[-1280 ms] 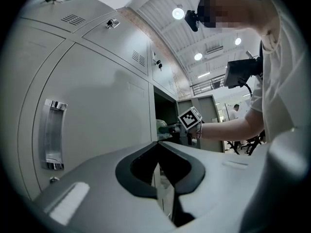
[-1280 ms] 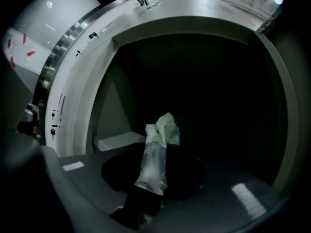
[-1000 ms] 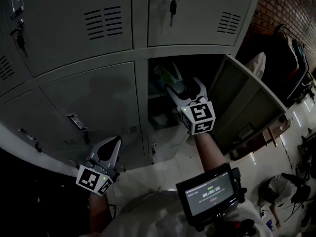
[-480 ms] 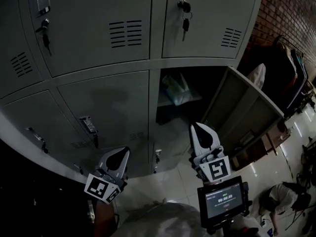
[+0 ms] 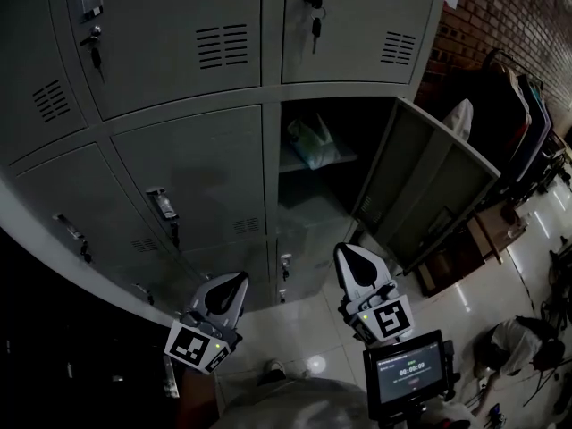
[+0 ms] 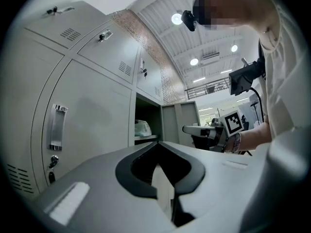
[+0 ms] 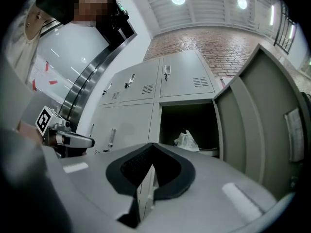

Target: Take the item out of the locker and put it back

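The item, a pale plastic bag [image 5: 311,141] [image 7: 187,141] [image 6: 142,128], lies on a shelf inside the open locker [image 5: 326,128]. The locker's door [image 5: 429,195] [image 7: 257,120] is swung wide to the right. My right gripper [image 5: 344,250] [image 7: 152,144] hangs below and in front of the opening, well away from the bag, jaws shut on nothing. My left gripper [image 5: 237,278] [image 6: 158,143] is low at the left, facing the closed doors, also shut and holding nothing. Each gripper shows in the other's view: the right gripper [image 6: 201,129] and the left gripper [image 7: 73,140].
Closed grey lockers [image 5: 188,177] surround the open one, with keys [image 5: 315,21] hanging in the upper doors. A brick wall [image 5: 500,7] and hanging clothes [image 5: 514,105] stand at the right. A small screen [image 5: 407,369] sits below my right gripper. Floor clutter [image 5: 514,342] lies at the lower right.
My right gripper has drawn back out of the locker mouth and down, its jaws going from open to shut. The bag stays on the shelf. The left gripper has barely shifted.
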### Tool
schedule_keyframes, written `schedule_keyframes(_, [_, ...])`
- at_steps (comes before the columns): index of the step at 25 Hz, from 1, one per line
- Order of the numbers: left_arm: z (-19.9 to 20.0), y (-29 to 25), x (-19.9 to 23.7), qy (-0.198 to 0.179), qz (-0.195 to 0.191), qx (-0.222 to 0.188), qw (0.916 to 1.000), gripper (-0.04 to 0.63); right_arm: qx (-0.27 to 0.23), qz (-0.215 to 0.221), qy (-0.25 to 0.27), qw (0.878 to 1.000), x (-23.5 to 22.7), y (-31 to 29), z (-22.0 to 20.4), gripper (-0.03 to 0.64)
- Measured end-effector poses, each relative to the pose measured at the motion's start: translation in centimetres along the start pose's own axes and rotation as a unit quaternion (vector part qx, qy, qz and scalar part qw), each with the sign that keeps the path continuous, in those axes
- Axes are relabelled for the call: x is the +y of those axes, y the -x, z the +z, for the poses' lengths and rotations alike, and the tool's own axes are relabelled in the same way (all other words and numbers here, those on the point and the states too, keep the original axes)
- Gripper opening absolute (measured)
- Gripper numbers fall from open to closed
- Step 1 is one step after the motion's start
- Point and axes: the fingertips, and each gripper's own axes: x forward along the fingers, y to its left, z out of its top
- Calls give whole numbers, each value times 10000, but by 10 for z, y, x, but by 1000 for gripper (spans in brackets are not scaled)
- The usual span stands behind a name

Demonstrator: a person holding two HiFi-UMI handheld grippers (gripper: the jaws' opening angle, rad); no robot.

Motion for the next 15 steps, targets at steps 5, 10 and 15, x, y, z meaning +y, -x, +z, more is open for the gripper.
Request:
schedule_keyframes(5, [8, 25, -48, 57, 278, -44, 9996, 5, 155, 275, -50, 9995, 14, 56, 2, 8])
schedule_keyframes(10, [8, 41, -127, 69, 360, -49, 9993, 5, 275, 335, -63, 9990, 19, 133, 8, 8])
schedule_keyframes(15, [6, 63, -207, 125, 363, 10, 9993, 5, 480, 576, -136, 9971, 32, 203, 10, 8])
